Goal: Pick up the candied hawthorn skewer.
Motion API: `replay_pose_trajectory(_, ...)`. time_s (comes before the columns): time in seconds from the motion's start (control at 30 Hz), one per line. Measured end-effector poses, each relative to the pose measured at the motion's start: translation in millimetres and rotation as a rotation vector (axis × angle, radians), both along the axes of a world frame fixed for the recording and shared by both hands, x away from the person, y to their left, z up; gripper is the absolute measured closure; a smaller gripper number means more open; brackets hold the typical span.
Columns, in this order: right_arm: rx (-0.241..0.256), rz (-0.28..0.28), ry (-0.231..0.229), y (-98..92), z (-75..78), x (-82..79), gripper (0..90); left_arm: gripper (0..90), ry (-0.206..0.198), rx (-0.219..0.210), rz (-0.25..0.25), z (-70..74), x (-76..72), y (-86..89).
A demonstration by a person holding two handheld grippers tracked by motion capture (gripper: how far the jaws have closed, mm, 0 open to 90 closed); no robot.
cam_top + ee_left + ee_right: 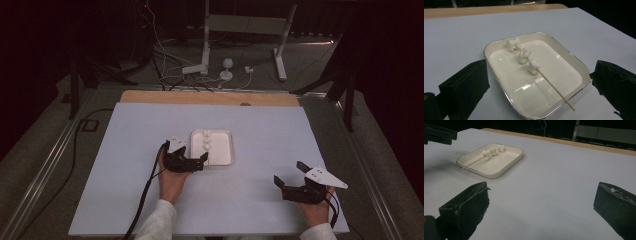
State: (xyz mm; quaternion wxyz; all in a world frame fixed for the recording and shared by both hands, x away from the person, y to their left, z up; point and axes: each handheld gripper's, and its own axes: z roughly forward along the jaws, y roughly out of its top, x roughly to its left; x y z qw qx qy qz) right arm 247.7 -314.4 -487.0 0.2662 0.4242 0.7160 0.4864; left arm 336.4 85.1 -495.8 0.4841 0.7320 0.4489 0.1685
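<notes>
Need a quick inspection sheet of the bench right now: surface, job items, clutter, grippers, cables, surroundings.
Surface: pale sheet over a wooden tabletop.
Job's things: white tray holding a wooden skewer with three marshmallows; its bare end overhangs the rim.
Clutter: nothing seen.
Grippers: left gripper open at the tray's near edge; right gripper open, apart from the tray.
Cables: one trails from each gripper; loose wires on the floor.
Surroundings: dark room, white stand legs.

Pretty dark room, grey floor (45,145) around a white table (150,200) with a wood edge (200,97); white stand legs (205,45) and cables (165,65) at top center
</notes>
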Motion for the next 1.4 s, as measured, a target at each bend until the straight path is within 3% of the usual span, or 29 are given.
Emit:
replay_pose_trajectory(0.53, -0.003, 0.003, 0.006, 0.8, -0.8, 0.5, 0.0, 1.4, 0.042, 0.013, -0.013, -8.9, 6.5, -14.9)
replay_pose_trajectory(0.87, -0.006, 0.002, 0.011, 1.1, -1.3, 0.8, 0.0, 3.9, 0.105, 0.041, -0.040, -16.0, 9.6, -23.1)
replay_pose_trajectory(1.1, -0.008, 0.002, 0.012, 0.8, -1.4, 1.0, 0.0, 7.5, 0.153, 0.098, -0.045, -18.6, 13.2, -33.5)
replay_pose_trajectory(1.17, -0.008, 0.004, 0.012, 1.0, -1.4, 0.9, 0.0, 15.2, 0.171, 0.144, -0.025, -19.7, 13.9, -35.8)
replay_pose_trajectory(1.2, -0.008, 0.004, 0.012, 1.0, -1.4, 1.0, 0.0, 21.4, 0.191, 0.145, -0.030, -21.1, 14.8, -36.5)
replay_pose_trajectory(1.4, -0.010, 0.010, 0.016, 1.3, -1.5, 0.9, 0.0, 54.2, 0.220, 0.176, -0.043, -22.6, 15.2, -35.6)
